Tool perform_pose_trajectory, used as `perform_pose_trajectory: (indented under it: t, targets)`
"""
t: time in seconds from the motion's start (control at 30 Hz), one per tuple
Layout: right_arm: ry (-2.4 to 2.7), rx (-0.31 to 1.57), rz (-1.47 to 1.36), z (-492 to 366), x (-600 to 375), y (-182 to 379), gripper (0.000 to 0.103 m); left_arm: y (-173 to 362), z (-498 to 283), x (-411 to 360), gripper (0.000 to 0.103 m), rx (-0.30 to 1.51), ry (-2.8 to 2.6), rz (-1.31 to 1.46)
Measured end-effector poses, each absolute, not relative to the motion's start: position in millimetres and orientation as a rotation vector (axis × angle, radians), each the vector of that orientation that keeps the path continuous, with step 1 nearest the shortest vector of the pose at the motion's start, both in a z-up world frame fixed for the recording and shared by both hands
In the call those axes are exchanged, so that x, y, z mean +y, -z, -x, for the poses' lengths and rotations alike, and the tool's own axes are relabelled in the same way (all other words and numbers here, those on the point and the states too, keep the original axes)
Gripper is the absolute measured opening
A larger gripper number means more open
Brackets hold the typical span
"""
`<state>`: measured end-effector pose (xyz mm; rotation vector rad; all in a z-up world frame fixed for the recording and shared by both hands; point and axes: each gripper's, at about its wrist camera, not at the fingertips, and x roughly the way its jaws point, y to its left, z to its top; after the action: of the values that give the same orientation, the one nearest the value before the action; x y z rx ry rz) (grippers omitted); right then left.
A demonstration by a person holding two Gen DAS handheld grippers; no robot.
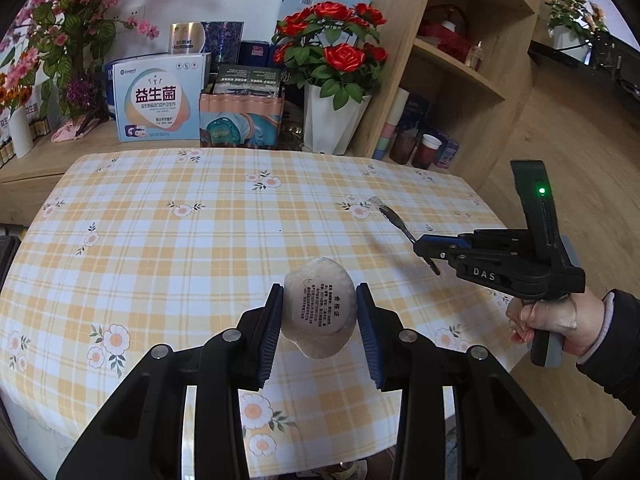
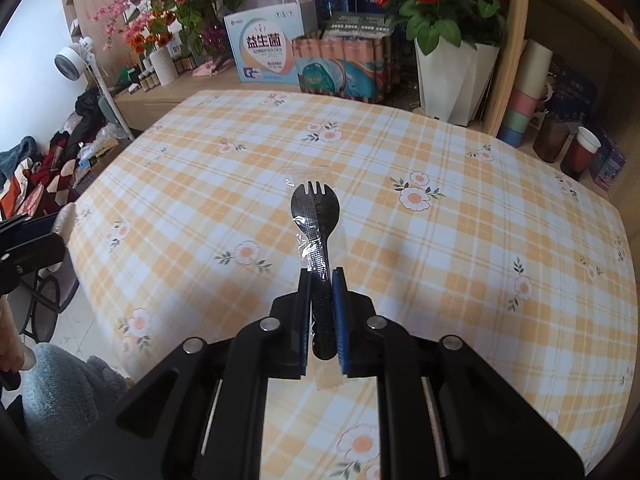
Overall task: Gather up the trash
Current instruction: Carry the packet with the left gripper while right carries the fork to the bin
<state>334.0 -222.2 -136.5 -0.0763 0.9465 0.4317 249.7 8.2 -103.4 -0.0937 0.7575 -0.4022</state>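
My left gripper [image 1: 319,312] is shut on a crumpled clear wrapper with a round printed label [image 1: 320,308] and holds it above the checked tablecloth [image 1: 200,220]. My right gripper [image 2: 322,284] is shut on a black plastic spork in a clear sleeve [image 2: 316,216], which sticks out forward over the cloth [image 2: 440,260]. In the left wrist view the right gripper [image 1: 426,252] shows at the right, held by a hand, with the spork [image 1: 394,220] pointing left. The left gripper's edge shows at the far left of the right wrist view [image 2: 24,248].
Behind the table stand a blue and white box [image 1: 158,100], a patterned pouch pack [image 1: 240,120], a white pot of red roses [image 1: 334,116] and pink flowers [image 1: 60,40]. A wooden shelf [image 1: 460,80] with cups is at right. Clothes lie on the floor [image 2: 48,172].
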Motion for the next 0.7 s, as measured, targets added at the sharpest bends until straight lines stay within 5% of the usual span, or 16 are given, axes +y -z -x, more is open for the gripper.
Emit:
perform_pose_trajectory:
  t: [0.37,0.7]
  targets:
    - [-0.508,0.88,-0.039,-228.6,-228.7,103.3,0.014,87.9,-177.1,10.2,0.036,0.724,0.437,0.116]
    - [-0.496,0.899,-0.157,-127.2,-233.1,127.2,0.014,95.5,-104.2,10.2,0.036,0.73,0.457,0.134]
